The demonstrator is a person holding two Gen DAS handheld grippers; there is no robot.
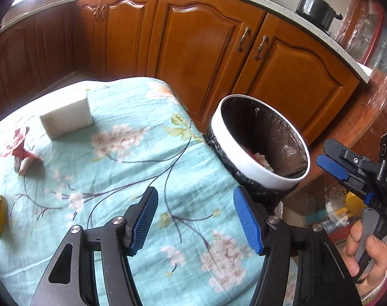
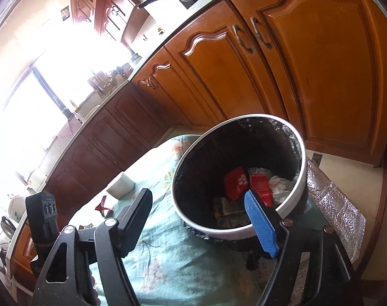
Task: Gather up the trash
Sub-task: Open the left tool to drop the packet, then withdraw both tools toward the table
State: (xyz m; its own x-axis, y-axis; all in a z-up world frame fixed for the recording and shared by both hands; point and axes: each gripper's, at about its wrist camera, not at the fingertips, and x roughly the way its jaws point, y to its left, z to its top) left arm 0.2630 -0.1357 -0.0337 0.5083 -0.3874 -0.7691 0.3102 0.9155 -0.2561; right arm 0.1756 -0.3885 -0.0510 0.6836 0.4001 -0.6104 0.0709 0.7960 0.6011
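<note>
Black-lined bin at bench edge, red wrappers inside. Right tongs gaping, empty, above bin. Left tongs gaping, empty; red wrapper at 10 o'clock.

Right tongs gape empty over the bin — red wrappers inside.

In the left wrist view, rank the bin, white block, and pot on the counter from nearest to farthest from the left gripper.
1. Bin: just beyond the left gripper, ahead to the right, at the table edge.
2. White block: farther, on the cloth, upper left.
3. Pot: farthest, on the counter, top right.
</note>
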